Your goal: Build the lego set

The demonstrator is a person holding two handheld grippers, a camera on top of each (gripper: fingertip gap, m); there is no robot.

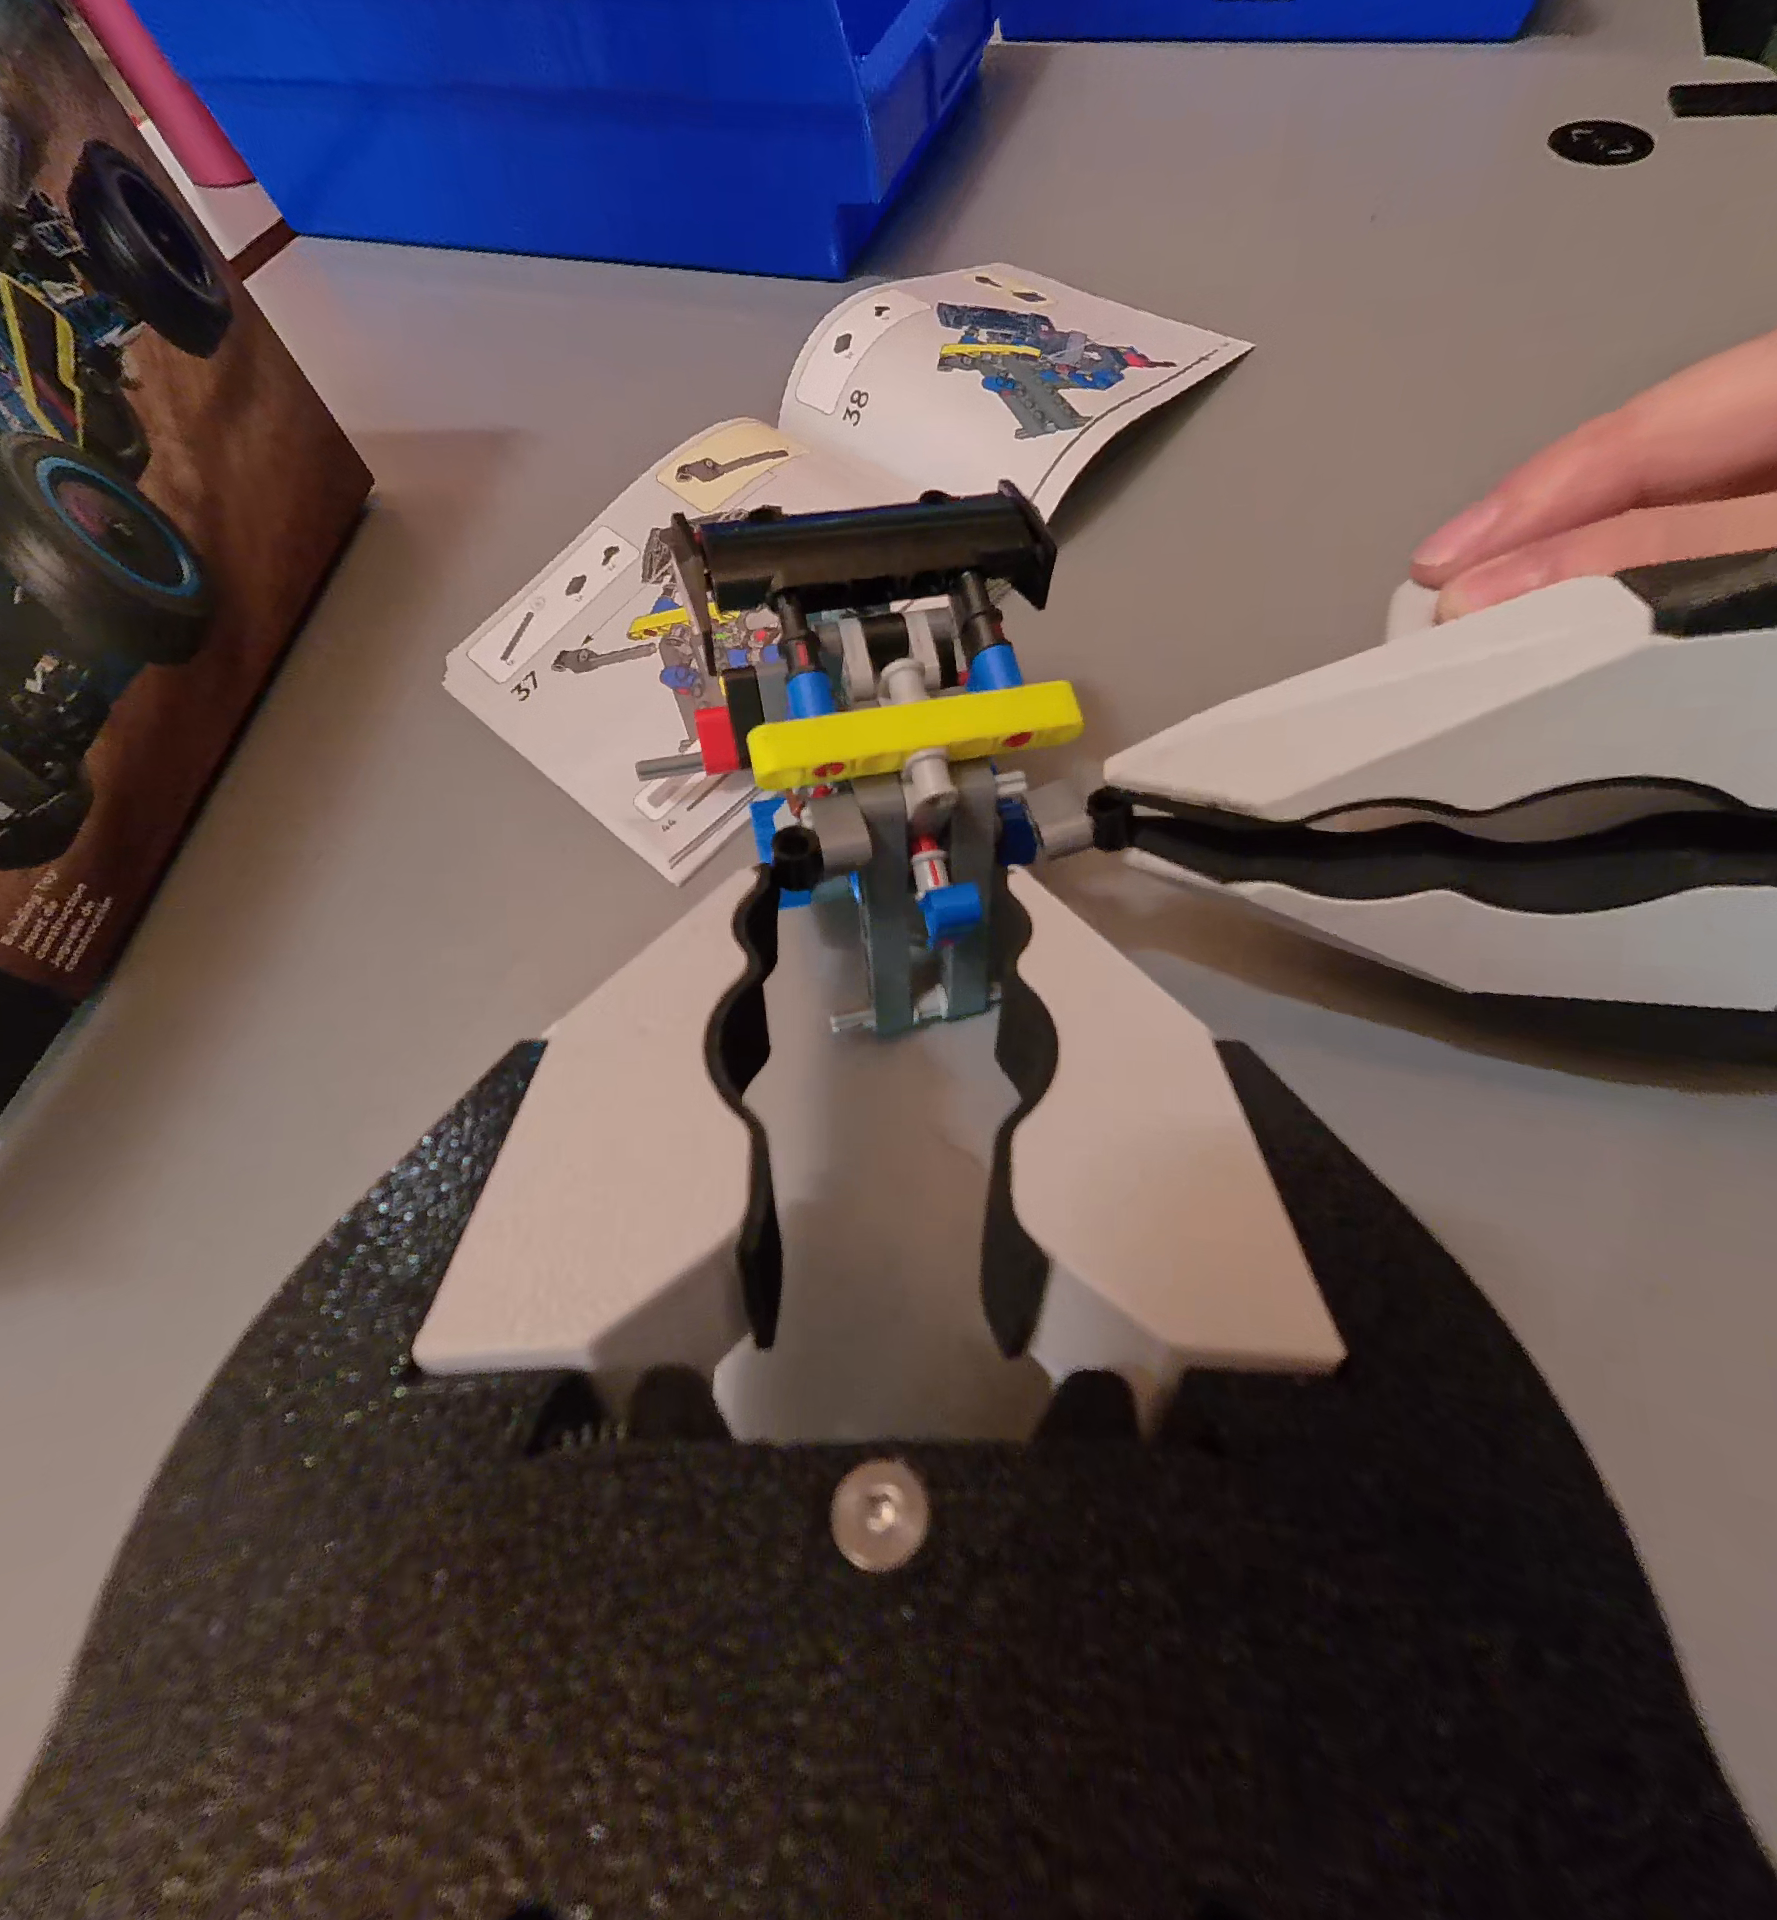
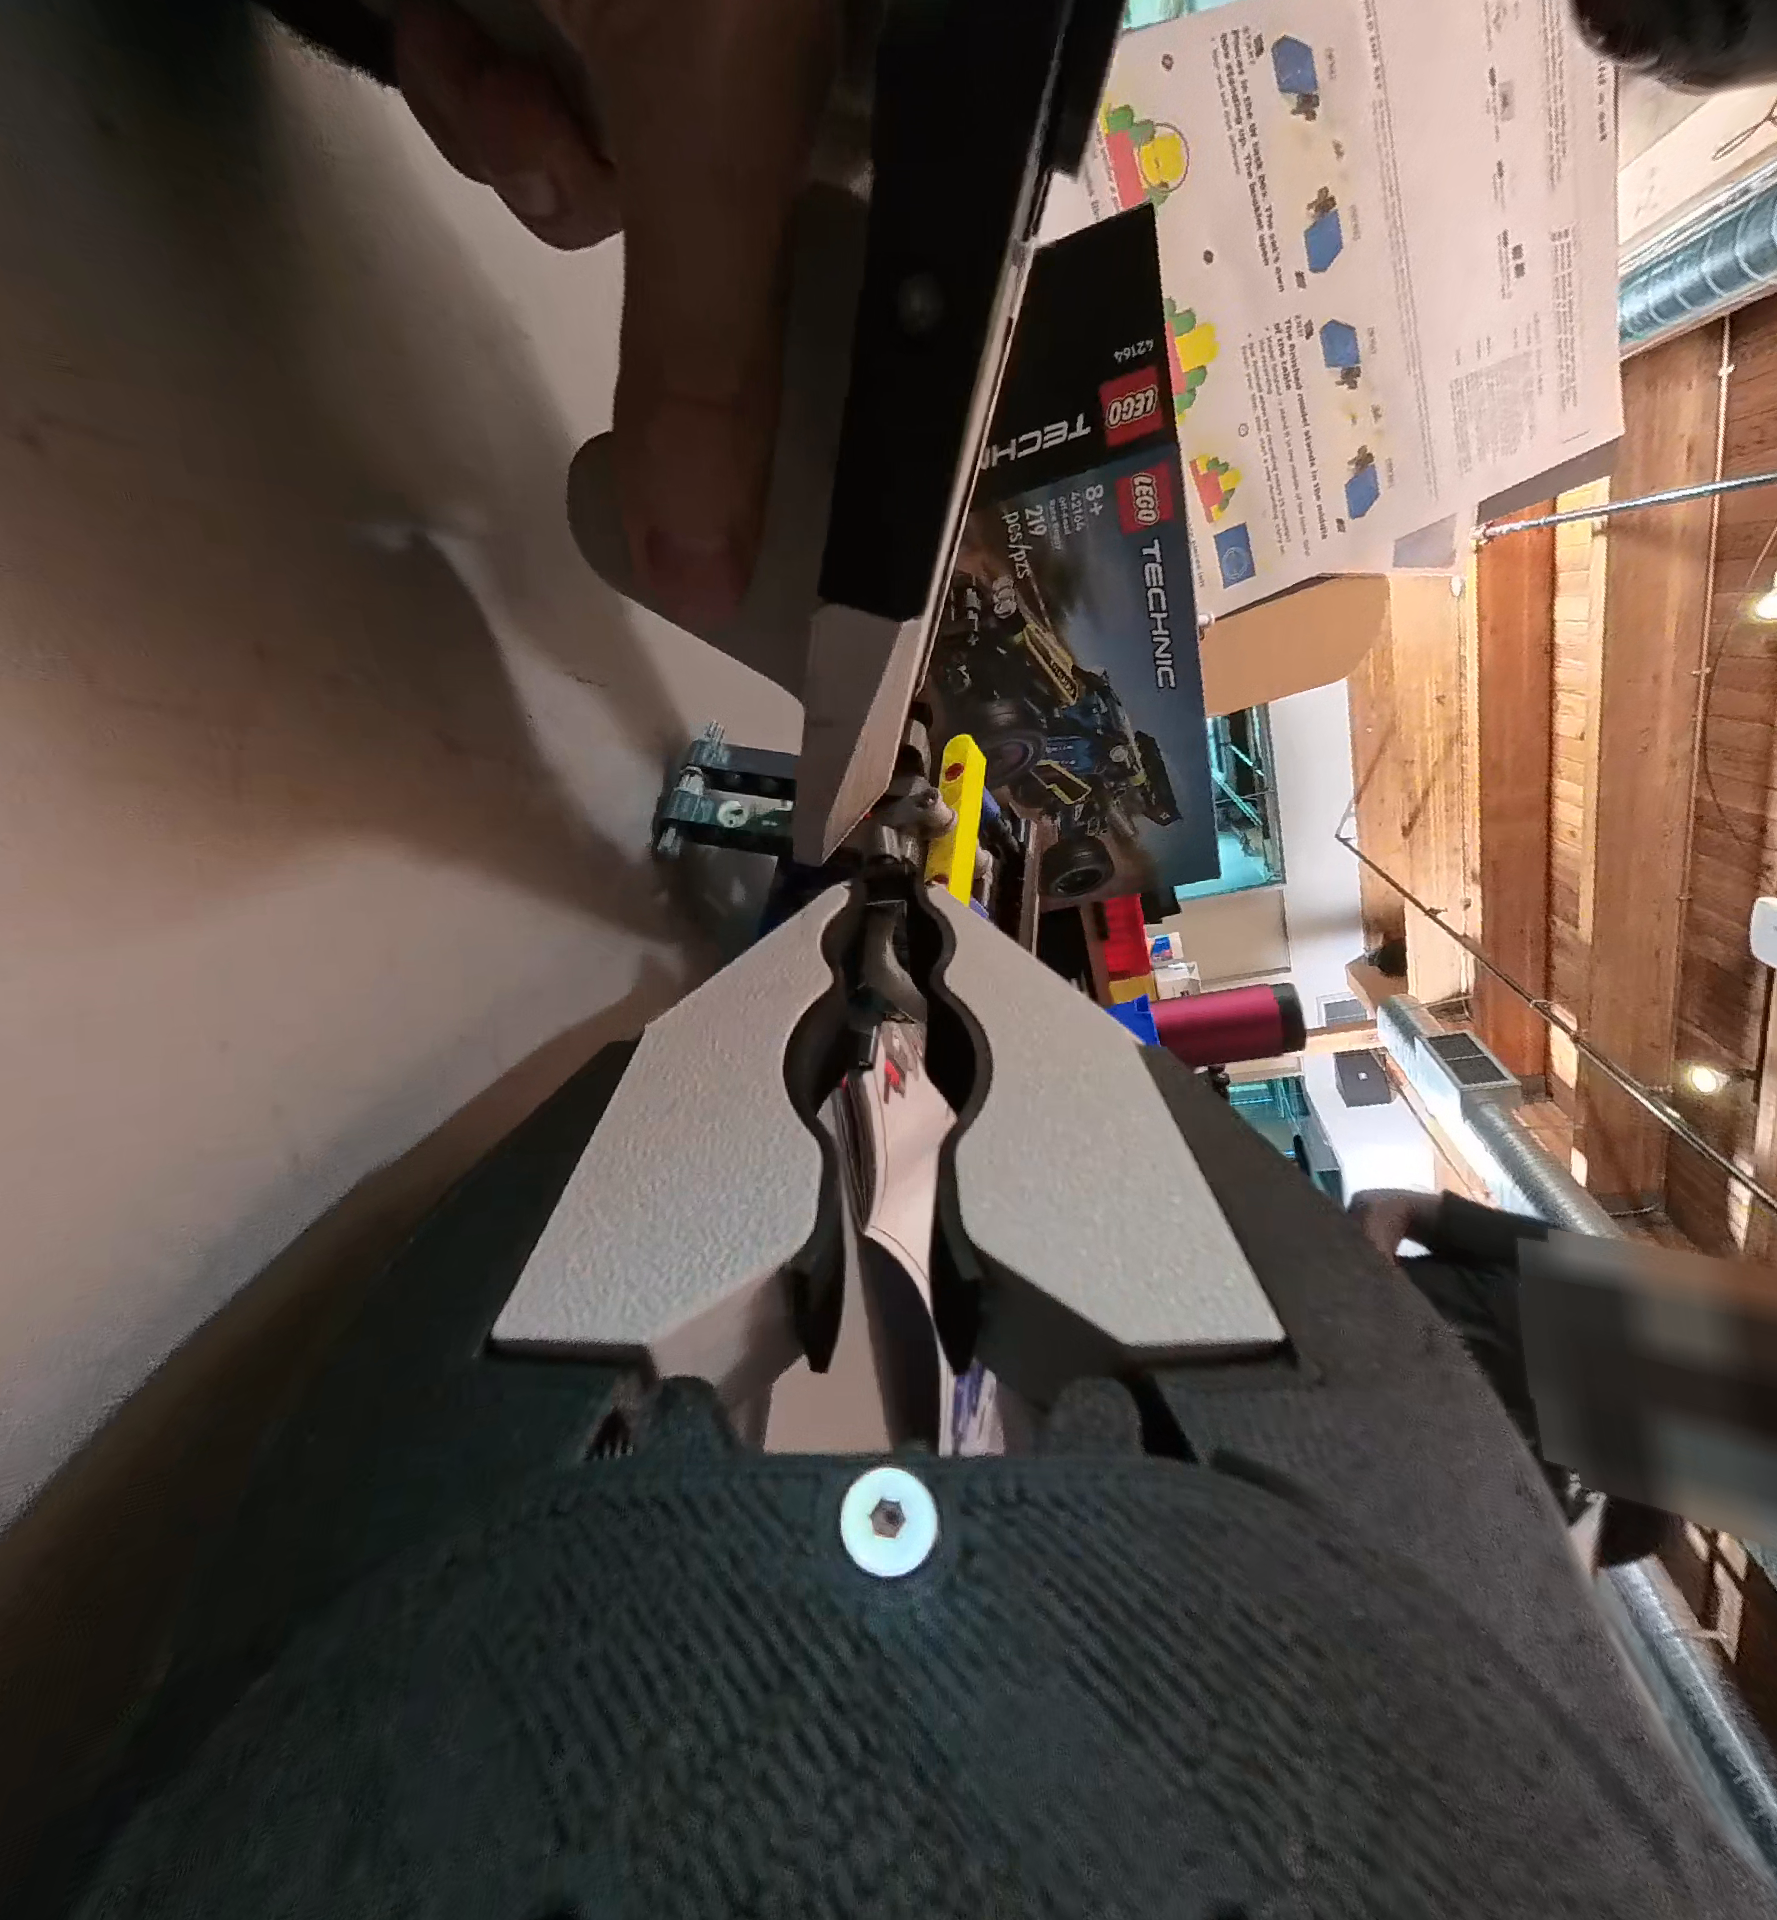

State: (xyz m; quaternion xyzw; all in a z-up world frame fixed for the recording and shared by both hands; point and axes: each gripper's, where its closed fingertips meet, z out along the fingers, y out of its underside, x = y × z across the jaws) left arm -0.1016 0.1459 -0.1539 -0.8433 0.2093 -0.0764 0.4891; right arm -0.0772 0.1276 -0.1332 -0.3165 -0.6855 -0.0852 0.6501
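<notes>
— Object under inspection?
— One partly built toy brick assembly (image 1: 894, 790), standing upright on the grey table (image 1: 1383, 1299). Dark grey frame at the base, a yellow beam (image 1: 915, 738) lying crosswise at mid-height, a black wing piece (image 1: 873, 551) on top at 12 o'clock.
— Contact?
— The left gripper (image 1: 889, 914) grips the grey frame from 6 o'clock. The right gripper (image 1: 1112, 821), entering from 3 o'clock, is closed on a small black pin (image 1: 1107, 816) at the model's side.
</notes>
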